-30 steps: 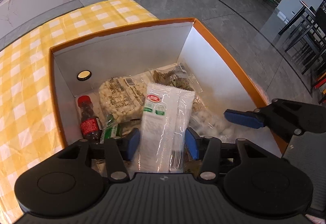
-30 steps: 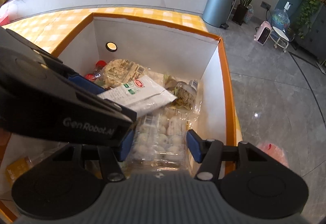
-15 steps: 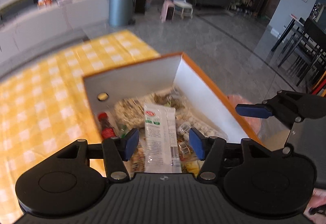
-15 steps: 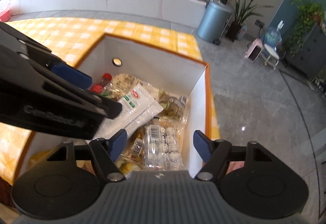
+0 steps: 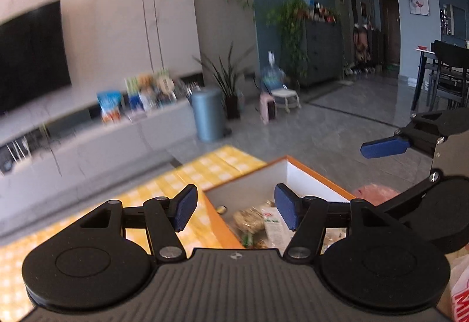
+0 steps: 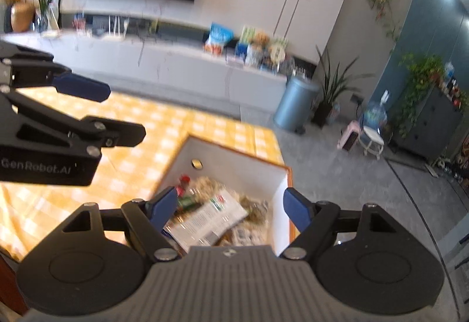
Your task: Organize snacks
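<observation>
Left claw (image 5: 234,207) empty, spread | right claw (image 6: 230,206) empty, spread | both above snack box (image 6: 228,166)

Box (image 6: 288,175): orange rim, white inside walls. Tablecloth (image 6: 140,128): yellow-and-white check. Bin (image 6: 294,105): grey-blue. Gripper pads (image 6: 296,206): blue on black arms. Packet (image 6: 209,218): white, red-and-green label. Bottle (image 6: 183,184): red cap.
</observation>
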Motion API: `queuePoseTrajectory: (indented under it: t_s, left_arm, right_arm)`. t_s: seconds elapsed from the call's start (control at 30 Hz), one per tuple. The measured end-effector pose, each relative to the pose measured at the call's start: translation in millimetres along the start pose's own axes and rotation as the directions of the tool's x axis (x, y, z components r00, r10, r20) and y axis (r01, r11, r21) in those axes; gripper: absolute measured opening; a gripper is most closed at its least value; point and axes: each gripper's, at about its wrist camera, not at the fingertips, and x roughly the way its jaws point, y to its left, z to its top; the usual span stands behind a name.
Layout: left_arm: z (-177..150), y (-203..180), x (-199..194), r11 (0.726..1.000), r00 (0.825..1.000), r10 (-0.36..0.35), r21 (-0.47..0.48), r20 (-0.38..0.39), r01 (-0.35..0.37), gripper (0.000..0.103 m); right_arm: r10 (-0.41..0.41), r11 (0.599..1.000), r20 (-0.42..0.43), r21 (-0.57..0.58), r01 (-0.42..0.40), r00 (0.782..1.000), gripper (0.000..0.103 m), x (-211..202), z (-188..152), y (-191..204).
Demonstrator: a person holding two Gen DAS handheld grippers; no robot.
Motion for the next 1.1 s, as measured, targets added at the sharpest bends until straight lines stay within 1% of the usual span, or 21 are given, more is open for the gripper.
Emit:
queuePoseTrajectory:
  t_s: [0.07,0.1,0.17,0.23,0.27,0.3,0.37,0.43,0.5,0.57,0.63,0.7,0.77,0.83,0.9,1.0,1.1]
  left_arm:
    - [-3,-6,-13,0.999,0.998,0.035,0.034,0.042,-0.036,0.072]
    - [-5,-8,-20,0.998,0.996,0.053,0.04,0.068,-0.056,0.076]
    - [-10,-10,-30,0.996,0.992,0.078,0.04,0.104,-0.082,0.078]
    - [-16,-9,-39,0.996,0.988,0.09,0.016,0.129,-0.093,0.082]
    - [-19,-9,-43,0.995,0.985,0.099,0.002,0.138,-0.1,0.087]
    - [-23,-9,-46,0.994,0.982,0.112,-0.014,0.15,-0.112,0.089]
    - [-31,-6,-51,0.989,0.974,0.146,-0.039,0.171,-0.142,0.09]
    - [-41,-4,-56,0.984,0.969,0.172,-0.077,0.176,-0.161,0.09]
    - [-50,-1,-58,0.978,0.967,0.191,-0.116,0.166,-0.174,0.096]
    - [-58,-2,-55,0.975,0.967,0.204,-0.118,0.154,-0.187,0.097]
    - [-66,-5,-48,0.975,0.971,0.206,-0.11,0.119,-0.193,0.098]
    - [-74,-5,-41,0.977,0.979,0.19,-0.113,0.073,-0.181,0.098]
    - [-81,-5,-36,0.975,0.984,0.175,-0.139,0.018,-0.171,0.098]
    - [-88,-3,-33,0.975,0.988,0.15,-0.161,-0.025,-0.152,0.098]
    - [-92,-5,-26,0.979,0.99,0.127,-0.155,-0.062,-0.136,0.098]
    - [-100,-10,-18,0.984,0.988,0.101,-0.132,-0.115,-0.116,0.098]
    - [-107,-16,-19,0.989,0.987,0.094,-0.104,-0.134,-0.108,0.098]
  right_arm:
    - [0.002,1.0,0.054,0.027,-0.004,0.999,0.081,-15,0,6]
    - [0.003,0.999,0.08,0.043,-0.007,0.997,0.082,-22,-1,9]
    - [0.0,0.998,0.11,0.06,-0.007,0.994,0.089,-33,-4,16]
    - [-0.005,0.998,0.129,0.058,-0.003,0.992,0.089,-41,-8,24]
    - [-0.015,0.999,0.134,0.049,0.008,0.991,0.089,-45,-11,29]
    - [-0.033,0.999,0.141,0.043,0.027,0.989,0.089,-47,-14,33]
    - [-0.081,0.996,0.158,0.051,0.074,0.984,0.089,-51,-21,41]
    - [-0.101,0.993,0.156,0.084,0.089,0.983,0.089,-54,-30,44]
    - [-0.083,0.99,0.128,0.123,0.067,0.988,0.089,-56,-38,44]
    - [-0.074,0.985,0.106,0.163,0.056,0.992,0.089,-58,-45,46]
    - [-0.078,0.98,0.101,0.193,0.057,0.992,0.089,-60,-54,50]
    - [-0.101,0.976,0.11,0.203,0.078,0.989,0.089,-63,-64,55]
    - [-0.135,0.974,0.111,0.199,0.111,0.985,0.089,-62,-73,60]
    - [-0.158,0.972,0.097,0.191,0.137,0.983,0.089,-59,-79,62]
    - [-0.158,0.972,0.065,0.187,0.143,0.985,0.089,-54,-86,61]
    - [-0.159,0.965,-0.001,0.212,0.156,0.987,0.089,-48,-96,54]
    - [-0.153,0.95,-0.063,0.264,0.164,0.986,0.089,-43,-105,44]
